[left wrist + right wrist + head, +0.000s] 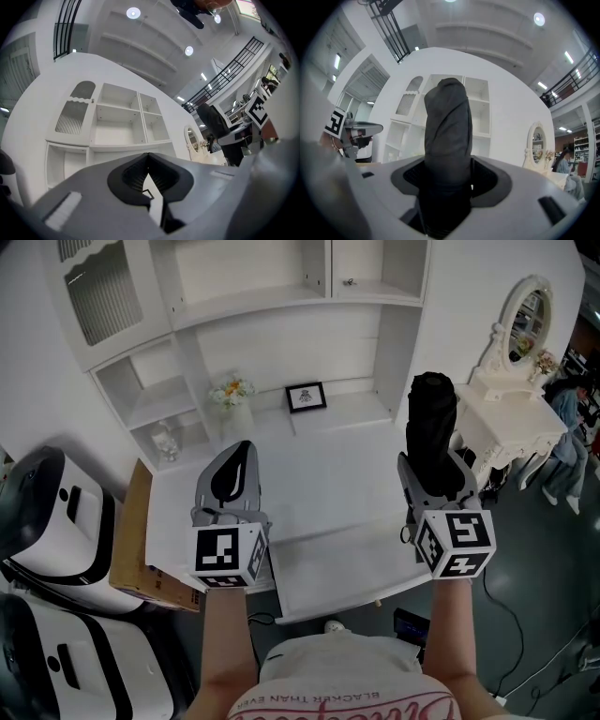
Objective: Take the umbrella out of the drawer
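Black fabric, rolled tight: the folded umbrella [434, 432] stands upright in the right tongs [433, 486], up in the air over the right end of the white surface [319, 474]. We can't pick out the drawer w/ any certainty, so we judge the umbrella is already out of it.

The right gripper view shows those tongs fairly wide but pressed on the umbrella's lower part, most of its length sticking out past them. The left tongs [232, 474] are closed tip to tip w/ nothing between them, held over the surface's left half.

Handling, as we judge it:
- Light, prob. a stiff core under soft, squashy canopy folds.
- Fabric may slide in the pads, so a firm squeeze is OK; not fragile.
- It's held low, so the long upper part could tip. A hold nearer the middle would be steadier.

Around it:
- The white shelf unit [281, 334] stands behind the surface, w/ a small picture frame [306, 397], flowers [232, 390] and a glass jar [166, 440], all well apart from the umbrella.
- A white dressing table w/ oval mirror [511, 418] stands near on the right, the closest thing to knock.
- A cardboard box [131, 540] sits at the left edge.
- A person [562, 446] stands beyond the dressing table.
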`<state>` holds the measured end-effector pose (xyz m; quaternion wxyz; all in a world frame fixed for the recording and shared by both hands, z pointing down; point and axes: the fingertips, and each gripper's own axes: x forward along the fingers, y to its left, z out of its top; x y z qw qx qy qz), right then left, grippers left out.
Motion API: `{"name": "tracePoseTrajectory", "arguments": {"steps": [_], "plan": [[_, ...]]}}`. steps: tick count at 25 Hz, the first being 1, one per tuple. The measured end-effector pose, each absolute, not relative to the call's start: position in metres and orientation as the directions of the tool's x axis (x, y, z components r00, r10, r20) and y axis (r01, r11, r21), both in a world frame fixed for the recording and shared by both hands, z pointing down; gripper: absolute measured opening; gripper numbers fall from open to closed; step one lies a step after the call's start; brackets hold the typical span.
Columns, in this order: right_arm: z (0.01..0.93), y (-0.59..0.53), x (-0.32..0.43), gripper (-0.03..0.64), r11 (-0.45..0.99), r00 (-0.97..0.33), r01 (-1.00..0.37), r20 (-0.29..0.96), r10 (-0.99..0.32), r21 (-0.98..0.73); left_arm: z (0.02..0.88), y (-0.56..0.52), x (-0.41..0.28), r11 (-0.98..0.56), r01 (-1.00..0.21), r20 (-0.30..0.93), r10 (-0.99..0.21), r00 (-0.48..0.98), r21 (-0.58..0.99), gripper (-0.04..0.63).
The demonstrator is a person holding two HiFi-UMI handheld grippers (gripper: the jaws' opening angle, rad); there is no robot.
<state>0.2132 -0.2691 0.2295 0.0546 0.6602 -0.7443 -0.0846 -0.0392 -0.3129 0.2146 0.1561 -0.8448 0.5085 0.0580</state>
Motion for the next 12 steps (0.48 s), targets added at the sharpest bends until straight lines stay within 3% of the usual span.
{"name": "tracePoseTrajectory", "arguments": {"steps": [12], "plan": [[0.207,-0.263,0.214,0.267,0.104,-0.124,-0.976,-0.098,-0.987,0.189,0.213,-0.313,-0.039,-0.43,-0.879,-0.256,-0.843,0.473,-0.206,0.008]]}}
